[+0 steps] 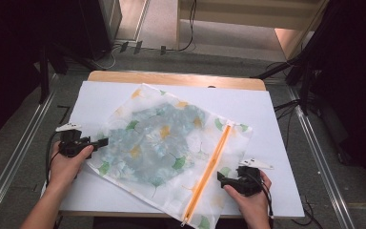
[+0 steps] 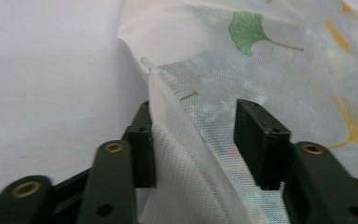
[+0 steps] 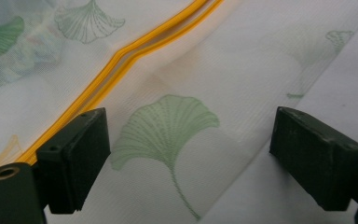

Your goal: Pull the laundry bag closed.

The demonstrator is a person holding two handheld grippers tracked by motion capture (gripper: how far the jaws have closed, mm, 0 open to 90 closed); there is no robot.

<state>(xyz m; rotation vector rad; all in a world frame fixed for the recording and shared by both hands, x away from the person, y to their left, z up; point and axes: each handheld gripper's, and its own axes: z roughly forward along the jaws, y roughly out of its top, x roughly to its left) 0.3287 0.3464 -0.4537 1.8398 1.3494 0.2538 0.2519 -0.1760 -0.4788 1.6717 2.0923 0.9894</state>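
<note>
A translucent white mesh bag [image 1: 162, 143] printed with green and yellow ginkgo leaves lies flat on the table, with bluish folded cloth inside it. Its orange zipper [image 1: 209, 167] runs diagonally near the right end. My left gripper [image 1: 106, 141] is at the bag's left edge. In the left gripper view, a raised fold of the bag [image 2: 182, 154] stands between the open jaws of the left gripper [image 2: 196, 112], against the left pad. My right gripper [image 1: 220, 176] is at the bag's lower right; its jaws [image 3: 191, 121] stand wide over a green leaf print [image 3: 168, 130], beside the zipper [image 3: 121, 56].
A white sheet [image 1: 276, 124] covers the wooden table [image 1: 171, 78]. Dark stands and cables [image 1: 290, 109] sit on the floor to the right and behind. Metal floor rails [image 1: 19, 157] run along both sides of the table.
</note>
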